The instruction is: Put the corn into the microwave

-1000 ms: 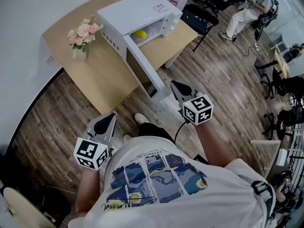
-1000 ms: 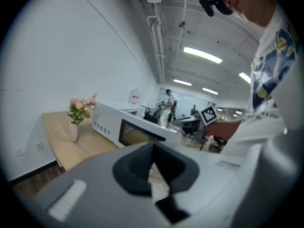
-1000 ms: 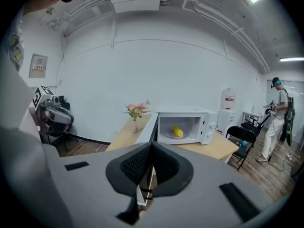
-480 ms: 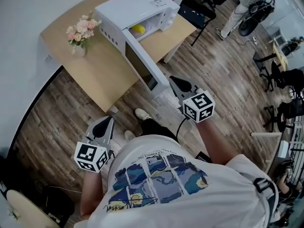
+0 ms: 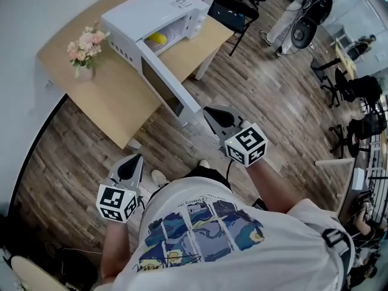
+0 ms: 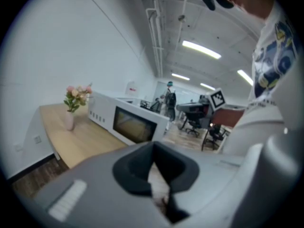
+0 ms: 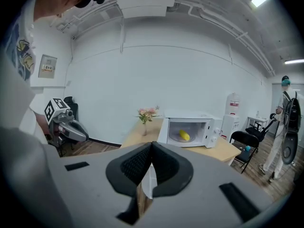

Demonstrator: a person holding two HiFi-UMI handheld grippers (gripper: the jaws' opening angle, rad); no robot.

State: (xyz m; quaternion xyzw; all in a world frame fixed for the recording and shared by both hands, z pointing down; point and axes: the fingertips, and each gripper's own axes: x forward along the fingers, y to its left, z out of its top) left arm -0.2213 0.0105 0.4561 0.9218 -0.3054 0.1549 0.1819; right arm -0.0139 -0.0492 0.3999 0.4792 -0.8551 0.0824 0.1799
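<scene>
In the head view, the corn (image 5: 157, 39) is lying inside the white microwave (image 5: 159, 11), whose door (image 5: 162, 88) is standing open. In the left gripper view, my left gripper (image 6: 153, 145) is clenching on nothing. In the right gripper view, my right gripper (image 7: 152, 146) is clenching empty too, facing the microwave.

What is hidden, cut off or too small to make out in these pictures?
Corn: head view, partly hidden under the microwave top; left gripper view, fully hidden behind the open door.
Microwave controls: right gripper view, too small to read.
Table: left gripper view, near part hidden by the left hand-held gripper.
</scene>
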